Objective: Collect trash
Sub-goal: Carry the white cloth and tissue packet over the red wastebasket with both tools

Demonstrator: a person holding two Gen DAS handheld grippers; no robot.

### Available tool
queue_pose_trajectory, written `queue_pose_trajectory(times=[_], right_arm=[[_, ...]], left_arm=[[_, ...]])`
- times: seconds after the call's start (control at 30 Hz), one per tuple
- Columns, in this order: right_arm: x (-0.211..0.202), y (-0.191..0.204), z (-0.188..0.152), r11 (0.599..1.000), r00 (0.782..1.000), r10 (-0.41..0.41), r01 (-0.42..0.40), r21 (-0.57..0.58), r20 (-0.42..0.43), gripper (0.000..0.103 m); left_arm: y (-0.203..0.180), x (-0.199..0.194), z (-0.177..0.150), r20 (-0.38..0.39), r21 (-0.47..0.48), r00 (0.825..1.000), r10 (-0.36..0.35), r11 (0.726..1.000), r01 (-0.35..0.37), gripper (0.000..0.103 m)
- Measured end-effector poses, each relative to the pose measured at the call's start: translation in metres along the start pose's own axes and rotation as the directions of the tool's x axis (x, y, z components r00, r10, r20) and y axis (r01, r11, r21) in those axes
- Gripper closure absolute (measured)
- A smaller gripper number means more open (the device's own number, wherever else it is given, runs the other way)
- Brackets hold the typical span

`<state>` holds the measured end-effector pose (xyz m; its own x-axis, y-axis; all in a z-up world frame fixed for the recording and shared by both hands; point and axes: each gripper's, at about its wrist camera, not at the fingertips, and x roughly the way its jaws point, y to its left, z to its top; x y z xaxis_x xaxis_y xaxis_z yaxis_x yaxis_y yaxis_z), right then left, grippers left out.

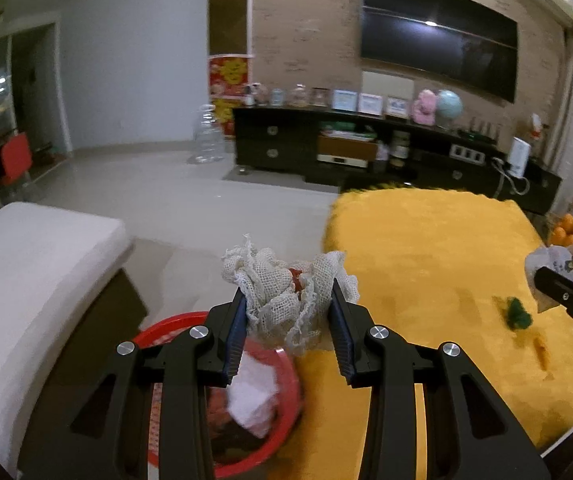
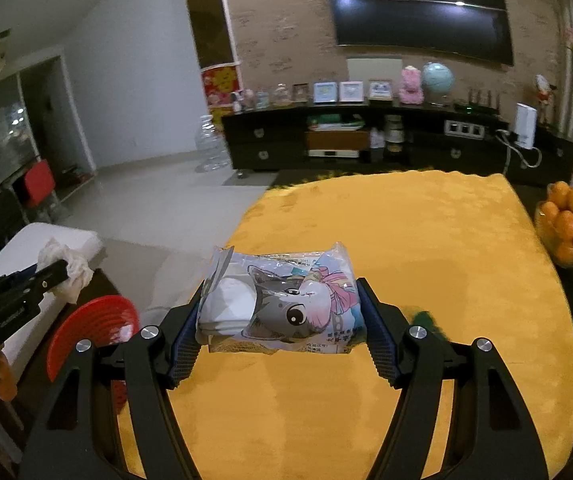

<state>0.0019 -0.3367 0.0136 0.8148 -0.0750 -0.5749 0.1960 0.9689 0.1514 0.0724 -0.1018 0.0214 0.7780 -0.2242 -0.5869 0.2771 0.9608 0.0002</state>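
Right up against the left wrist lens, the left gripper fills the bottom of the frame, its jaws fairly narrow and pinched on a crumpled wad of white gauze with a bit of red showing in the folds. That wad sits dead center of the picture, held up in the air. Below it, at the lower left center, is a red basket with some white paper trash already lying inside. It's next to the edge of the table with the yellow cloth, which takes up the right half of the frame. Small green scrap lies on the cloth at the right, a bit blurred so I can't say what it is. Far right edge shows the other gripper poking in with its load.

Over in the right wrist view, the right gripper has its jaws about halfway apart, clamped on both ends of a plastic packet printed with a cartoon cat, white stuff visible inside. It's held above the yellow cloth, center of the frame. At the left edge you can see the left gripper with the gauze from the side, up above the red basket in the lower left. Bowl of oranges sits at the right edge.

Background in both views: dark TV on the wall at the upper right, long black cabinet under it with frames and a globe on top.
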Motion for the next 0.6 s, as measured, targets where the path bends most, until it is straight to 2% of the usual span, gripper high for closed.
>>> queue_pose_trajectory(times=[0.17, 0.33, 0.6], right_arm=[[0.01, 0.021, 0.003, 0.999, 0.999, 0.047, -0.047, -0.019, -0.013, 0.036], [0.021, 0.05, 0.002, 0.994, 0.995, 0.098, -0.1, -0.049, -0.034, 0.036], [0.043, 0.105, 0.009, 0.971, 0.976, 0.196, -0.206, -0.119, -0.092, 0.036]], left_arm=[[0.026, 0.0, -0.007, -0.004, -0.02, 0.999, 0.044, 0.999, -0.044, 0.067], [0.054, 0.008, -0.018, -0.057, -0.074, 0.997, 0.053, 0.996, -0.057, 0.067], [0.092, 0.007, -0.025, -0.07, -0.136, 0.994, 0.089, 0.986, -0.098, 0.067]])
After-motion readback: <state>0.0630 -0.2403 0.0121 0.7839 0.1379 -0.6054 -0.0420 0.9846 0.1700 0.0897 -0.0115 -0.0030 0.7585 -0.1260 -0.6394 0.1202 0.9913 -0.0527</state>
